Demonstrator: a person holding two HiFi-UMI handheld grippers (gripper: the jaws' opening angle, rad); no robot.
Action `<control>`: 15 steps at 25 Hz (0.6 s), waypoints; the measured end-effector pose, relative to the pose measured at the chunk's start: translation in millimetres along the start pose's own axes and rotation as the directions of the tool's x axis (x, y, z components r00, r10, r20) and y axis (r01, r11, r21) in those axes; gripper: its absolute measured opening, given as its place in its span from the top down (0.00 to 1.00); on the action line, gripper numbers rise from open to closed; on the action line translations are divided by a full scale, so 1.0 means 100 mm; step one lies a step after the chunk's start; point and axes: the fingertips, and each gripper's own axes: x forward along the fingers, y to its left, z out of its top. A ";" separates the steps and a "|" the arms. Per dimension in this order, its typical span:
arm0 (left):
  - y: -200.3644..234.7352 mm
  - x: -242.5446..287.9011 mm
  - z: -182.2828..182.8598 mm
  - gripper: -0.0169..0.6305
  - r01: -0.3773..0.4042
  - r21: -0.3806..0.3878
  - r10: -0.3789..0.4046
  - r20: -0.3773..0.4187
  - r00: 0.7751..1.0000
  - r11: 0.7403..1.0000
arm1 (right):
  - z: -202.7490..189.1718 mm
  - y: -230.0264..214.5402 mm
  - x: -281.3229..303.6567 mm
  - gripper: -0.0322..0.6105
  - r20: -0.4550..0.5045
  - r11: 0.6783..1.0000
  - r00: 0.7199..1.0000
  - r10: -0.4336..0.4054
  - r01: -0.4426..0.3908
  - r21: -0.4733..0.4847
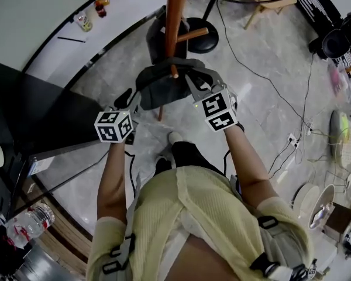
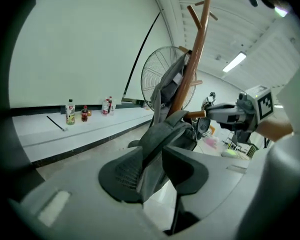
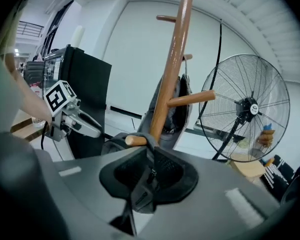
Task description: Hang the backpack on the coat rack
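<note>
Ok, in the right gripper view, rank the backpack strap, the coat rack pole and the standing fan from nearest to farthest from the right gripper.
1. backpack strap, clamped between the jaws.
2. coat rack pole, just ahead, centre.
3. standing fan, farther back, to the right.

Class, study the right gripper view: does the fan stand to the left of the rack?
No, the fan stands to the right of the rack, whose pole rises near the middle of that view.
</note>
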 end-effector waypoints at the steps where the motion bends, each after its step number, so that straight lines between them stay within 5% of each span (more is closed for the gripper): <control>1: -0.04 -0.03 0.05 0.79 0.015 -0.023 -0.014 0.019 1.000 1.000 | 0.00 0.01 -0.03 0.87 0.004 1.000 1.000 -0.005 0.005 0.014; 9: -0.31 -0.30 0.42 0.91 0.138 -0.127 -0.123 0.116 0.986 0.982 | -0.02 0.12 -0.28 0.88 0.022 0.986 0.999 -0.047 0.043 0.161; 15: -0.47 -0.52 0.57 0.98 0.148 -0.070 -0.140 0.113 0.984 0.986 | 0.00 0.22 -0.50 0.91 0.038 0.967 0.997 -0.073 0.061 0.248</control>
